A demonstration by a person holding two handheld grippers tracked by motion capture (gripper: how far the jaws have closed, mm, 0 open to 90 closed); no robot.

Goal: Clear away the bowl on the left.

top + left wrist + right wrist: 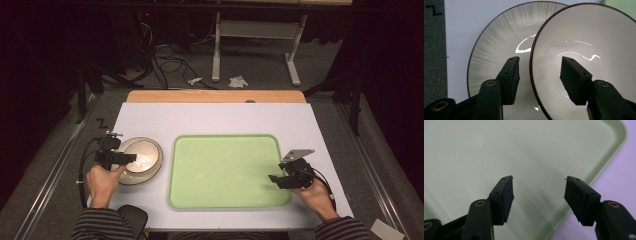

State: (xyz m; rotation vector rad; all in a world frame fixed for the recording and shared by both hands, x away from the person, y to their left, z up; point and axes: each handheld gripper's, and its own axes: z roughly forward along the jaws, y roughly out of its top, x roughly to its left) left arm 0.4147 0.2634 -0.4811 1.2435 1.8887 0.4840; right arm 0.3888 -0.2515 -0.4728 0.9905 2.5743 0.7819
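Observation:
A white bowl with a dark rim (586,37) rests on a larger plate with grey radial streaks (491,50), at the left of the table. From above, the stacked bowl (146,156) sits beside the pale green tray (225,170). My left gripper (540,58) is open and straddles the bowl's near rim, one jaw outside over the plate, the other inside the bowl. Seen from above, this left gripper (131,158) hangs at the dishes' left side. My right gripper (539,178) is open with nothing between its jaws. It hovers over the tray (499,150) near its right edge.
A white mat (210,117) covers the table, with a wooden strip (215,96) along its far edge. The tray's inside is bare. Grey floor, cables and a desk frame (255,45) lie beyond the table. A black mark (434,10) is on the floor to the left.

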